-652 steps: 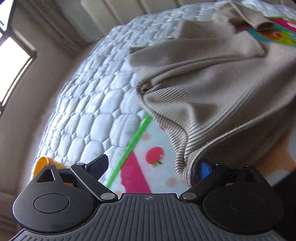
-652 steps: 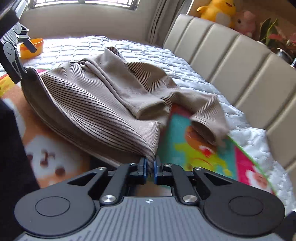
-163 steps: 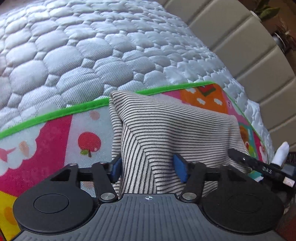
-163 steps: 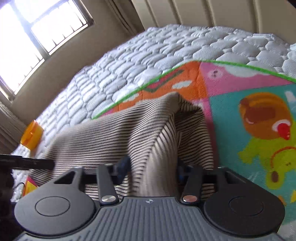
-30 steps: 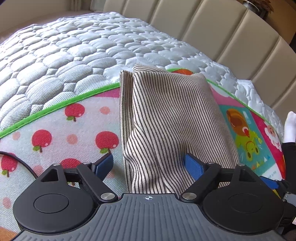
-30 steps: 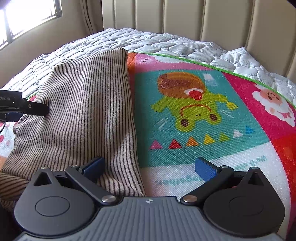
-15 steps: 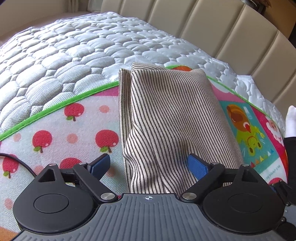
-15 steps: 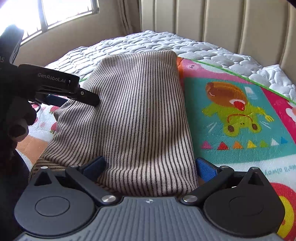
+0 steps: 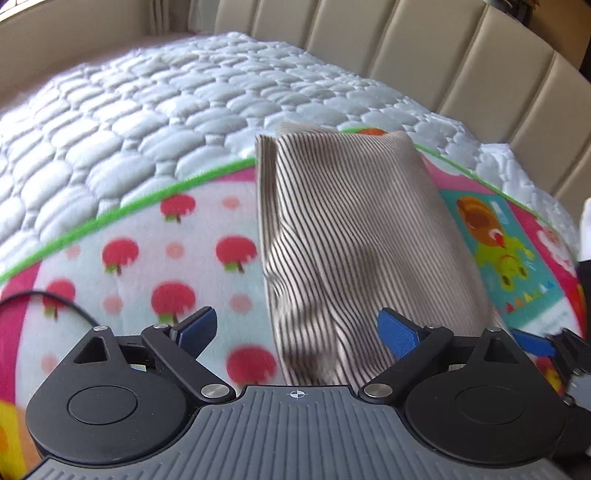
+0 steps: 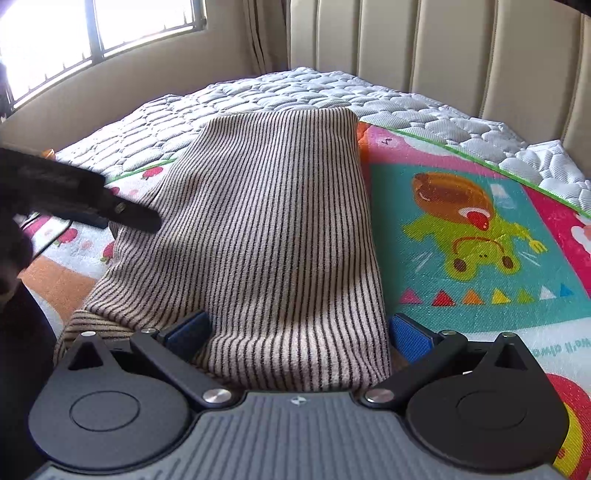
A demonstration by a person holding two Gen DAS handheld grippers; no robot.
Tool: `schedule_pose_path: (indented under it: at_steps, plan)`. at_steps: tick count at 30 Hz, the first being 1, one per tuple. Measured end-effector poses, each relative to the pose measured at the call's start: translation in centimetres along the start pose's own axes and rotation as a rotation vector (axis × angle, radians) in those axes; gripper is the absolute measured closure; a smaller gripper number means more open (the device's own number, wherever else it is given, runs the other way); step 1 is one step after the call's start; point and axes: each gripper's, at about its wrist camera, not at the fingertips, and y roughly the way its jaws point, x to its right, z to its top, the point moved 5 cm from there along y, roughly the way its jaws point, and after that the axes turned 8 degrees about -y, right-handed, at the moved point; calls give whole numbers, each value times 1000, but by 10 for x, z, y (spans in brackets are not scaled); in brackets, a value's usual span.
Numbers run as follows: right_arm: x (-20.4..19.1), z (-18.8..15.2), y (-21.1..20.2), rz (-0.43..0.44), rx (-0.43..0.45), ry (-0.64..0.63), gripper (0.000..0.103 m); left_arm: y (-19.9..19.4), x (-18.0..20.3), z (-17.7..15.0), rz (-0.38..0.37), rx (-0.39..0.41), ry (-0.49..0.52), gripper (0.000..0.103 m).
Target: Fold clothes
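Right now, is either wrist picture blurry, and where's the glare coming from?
Left wrist view: motion blur smears the striped garment and play mat. Right wrist view: sharp, but the window is blown out white; both bend straight lines.

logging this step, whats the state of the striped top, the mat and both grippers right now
striped top: folded into a narrow bundle, lying flat on the mat
play mat: spread flat on the quilted mattress
left gripper: open, jaws have just been opening, near end of the top between them, pads not pressing
right gripper: open, straddling the top's near end, not gripping
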Motion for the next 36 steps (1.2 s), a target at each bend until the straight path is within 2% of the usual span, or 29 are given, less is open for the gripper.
schedule_pose_path:
  at_steps: [2, 6, 9, 11, 17, 23, 27, 30, 34, 36]
  plan:
    - [9, 3, -11, -14, 38, 34, 0, -11, 3, -14, -33, -37, -7, 5]
    - [35, 4, -27, -115, 84, 114, 0, -19, 14, -36, 63, -37, 109, 4]
    - [45, -12, -8, -167, -89, 101, 0, -16, 19, -41, 120, -30, 164, 1]
    - [45, -15, -8, -171, -87, 101, 0, -11, 19, -44, 140, -44, 176, 0]
    - [43, -14, -12, -188, -78, 96, 0, -6, 10, -46, 140, -73, 122, 0]
    - [40, -15, -12, -211, -61, 85, 0, -13, 16, -48, 164, -34, 161, 0]
    - [50, -16, -10, -159, -93, 169, 0, -28, 29, -40, 158, -24, 245, 0]
    - [51, -17, -10, -148, -101, 186, 0, -44, 37, -38, 130, 21, 320, 0]
    - [47, -17, -12, -174, -86, 159, 0, -44, 31, -44, 86, 34, 286, 0]
    - [44, -17, -13, -192, -72, 142, 0, -36, 30, -46, 125, 19, 293, 0]
